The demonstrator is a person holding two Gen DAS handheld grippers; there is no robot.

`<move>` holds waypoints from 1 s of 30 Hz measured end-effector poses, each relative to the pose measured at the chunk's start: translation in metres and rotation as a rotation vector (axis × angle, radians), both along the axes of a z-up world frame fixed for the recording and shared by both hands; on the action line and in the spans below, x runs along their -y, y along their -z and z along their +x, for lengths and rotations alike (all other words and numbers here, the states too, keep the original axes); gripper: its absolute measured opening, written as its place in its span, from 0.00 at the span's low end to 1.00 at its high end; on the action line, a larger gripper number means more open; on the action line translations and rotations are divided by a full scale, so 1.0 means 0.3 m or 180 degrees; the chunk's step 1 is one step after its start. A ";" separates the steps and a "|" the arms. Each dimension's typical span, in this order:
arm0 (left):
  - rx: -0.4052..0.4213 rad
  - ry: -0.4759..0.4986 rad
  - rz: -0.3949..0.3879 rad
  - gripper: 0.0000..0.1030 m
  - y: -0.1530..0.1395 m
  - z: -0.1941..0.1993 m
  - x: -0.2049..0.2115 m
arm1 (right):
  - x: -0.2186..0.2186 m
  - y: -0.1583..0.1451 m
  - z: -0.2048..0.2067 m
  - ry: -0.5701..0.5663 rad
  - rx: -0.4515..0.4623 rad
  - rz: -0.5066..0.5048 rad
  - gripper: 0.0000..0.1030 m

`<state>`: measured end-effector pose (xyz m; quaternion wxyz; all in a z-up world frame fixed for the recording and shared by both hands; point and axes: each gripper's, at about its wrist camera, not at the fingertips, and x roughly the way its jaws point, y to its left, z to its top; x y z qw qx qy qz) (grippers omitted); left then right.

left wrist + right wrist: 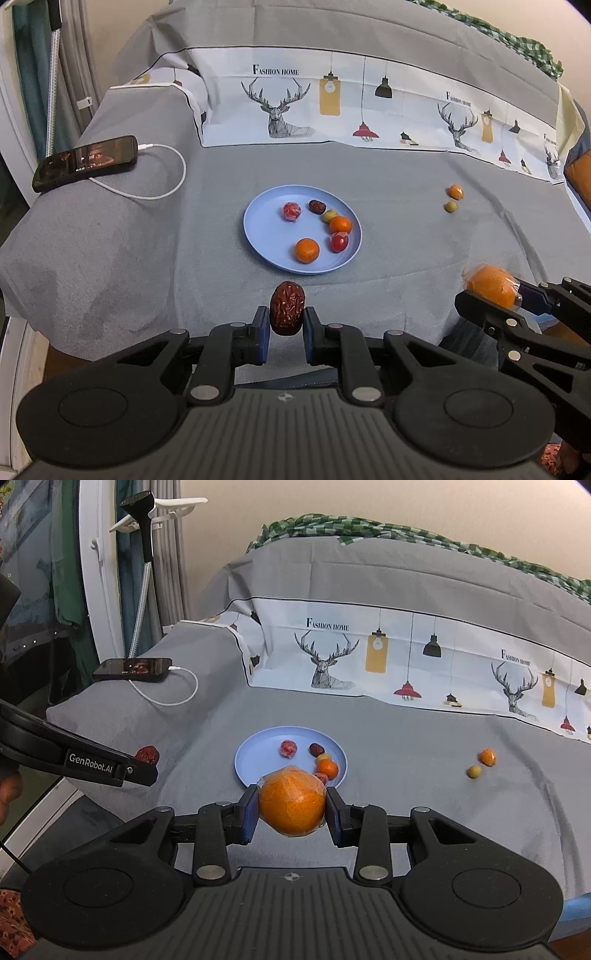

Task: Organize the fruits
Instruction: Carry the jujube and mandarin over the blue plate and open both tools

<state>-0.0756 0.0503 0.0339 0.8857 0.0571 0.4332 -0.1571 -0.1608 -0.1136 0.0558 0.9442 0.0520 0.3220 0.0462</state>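
Note:
My left gripper (286, 319) is shut on a wrinkled dark red date (287, 308), held in front of the blue plate (266, 236). On the plate lie several small fruits: two oranges (306, 250), red ones, a dark date and a yellow-green one. My right gripper (291, 810) is shut on a plastic-wrapped orange (291, 801), just in front of the blue plate (255, 760); in the left wrist view it shows at the right edge with the wrapped orange (491, 285). A small orange (455, 191) and a yellow-green fruit (451, 206) lie on the grey cloth to the plate's right.
A phone (86, 162) with a white charging cable (162, 184) lies on the raised grey cushion at left. A deer-print cloth band (332, 103) runs across the back. A green checked cloth (369, 524) tops the backrest. A pole stand (142, 590) is at the far left.

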 end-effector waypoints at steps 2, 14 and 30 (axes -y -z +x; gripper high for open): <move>-0.0029 0.0000 0.0009 0.20 0.007 0.011 0.002 | -0.007 0.007 0.009 -0.0014 -0.0027 -0.0005 0.38; -0.0128 0.0003 0.0051 0.20 0.044 0.107 0.011 | -0.012 0.044 0.084 -0.0073 -0.0158 -0.0039 0.38; -0.0272 -0.0037 0.0113 0.20 0.137 0.419 0.084 | 0.003 0.172 0.354 -0.0006 -0.0383 0.0001 0.38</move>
